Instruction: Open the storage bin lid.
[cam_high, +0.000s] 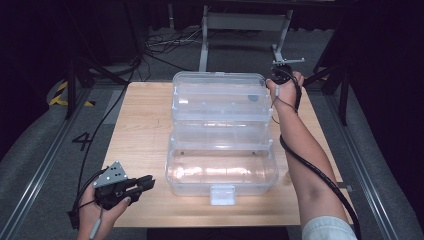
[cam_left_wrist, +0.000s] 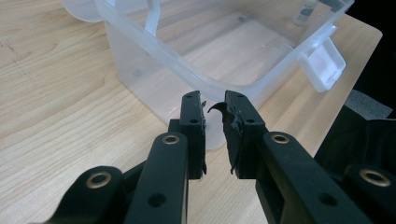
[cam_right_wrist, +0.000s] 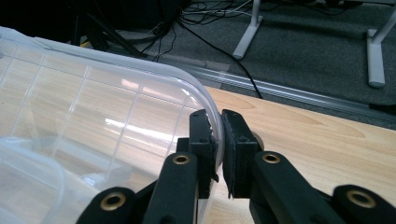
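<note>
A clear plastic storage box (cam_high: 220, 172) stands open on the wooden table (cam_high: 140, 130), its trays stepped back and its lid (cam_high: 217, 92) lying flat at the far end. My right gripper (cam_high: 280, 75) is at the lid's far right corner. In the right gripper view it (cam_right_wrist: 218, 122) is shut on the lid's curved rim (cam_right_wrist: 205, 100). My left gripper (cam_high: 147, 182) rests low near the table's front left, just left of the box. In the left gripper view its jaws (cam_left_wrist: 214, 105) stand slightly apart with nothing between them, pointing at the box's near corner (cam_left_wrist: 140, 60).
A white latch (cam_high: 222, 195) sticks out from the box's front wall, also seen in the left gripper view as the latch (cam_left_wrist: 324, 65). Cables (cam_high: 165, 42) and metal table legs (cam_high: 204, 40) lie on the floor beyond the far edge. Bare wood lies left of the box.
</note>
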